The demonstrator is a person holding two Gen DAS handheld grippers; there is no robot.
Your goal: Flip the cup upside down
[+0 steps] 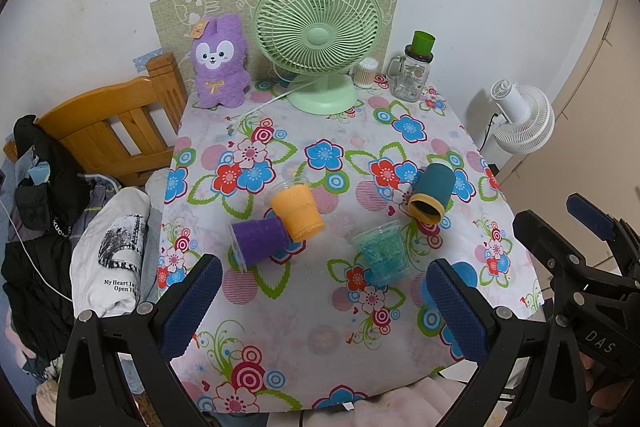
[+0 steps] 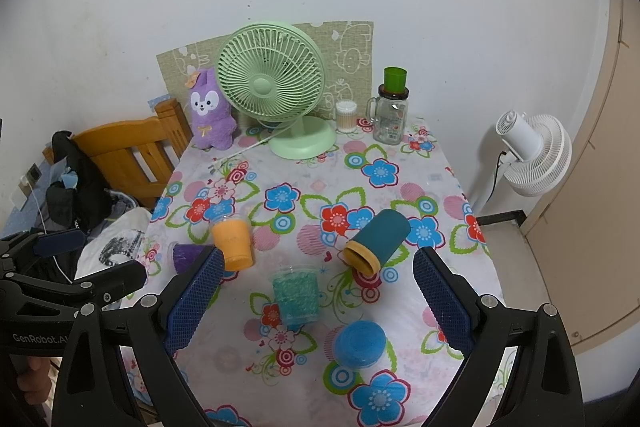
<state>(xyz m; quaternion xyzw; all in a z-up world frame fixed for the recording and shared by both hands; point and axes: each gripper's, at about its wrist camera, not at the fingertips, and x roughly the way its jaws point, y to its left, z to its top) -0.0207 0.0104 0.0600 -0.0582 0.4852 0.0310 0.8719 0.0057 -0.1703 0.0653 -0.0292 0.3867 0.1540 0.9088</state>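
Several cups sit on the floral tablecloth [image 1: 280, 307]. A dark teal cup with a yellow rim [image 1: 432, 193] [image 2: 378, 241] lies on its side, mouth toward me. An orange cup [image 1: 298, 211] [image 2: 234, 241] and a turquoise cup [image 1: 384, 253] [image 2: 296, 299] stand upside down. A purple cup [image 1: 258, 239] [image 2: 186, 257] lies on its side. A blue cup [image 2: 360, 343] stands upside down near the front. My left gripper [image 1: 324, 303] and right gripper [image 2: 320, 301] are both open and empty, hovering above the table's front.
A green desk fan [image 1: 320, 39], a purple plush rabbit [image 1: 220, 63], a cotton-swab jar [image 1: 366, 73] and a glass mug jar with a green cup on top [image 1: 412, 71] line the back. A wooden bed frame [image 1: 116, 123] with clothes is at the left, a white fan [image 1: 524, 115] at the right.
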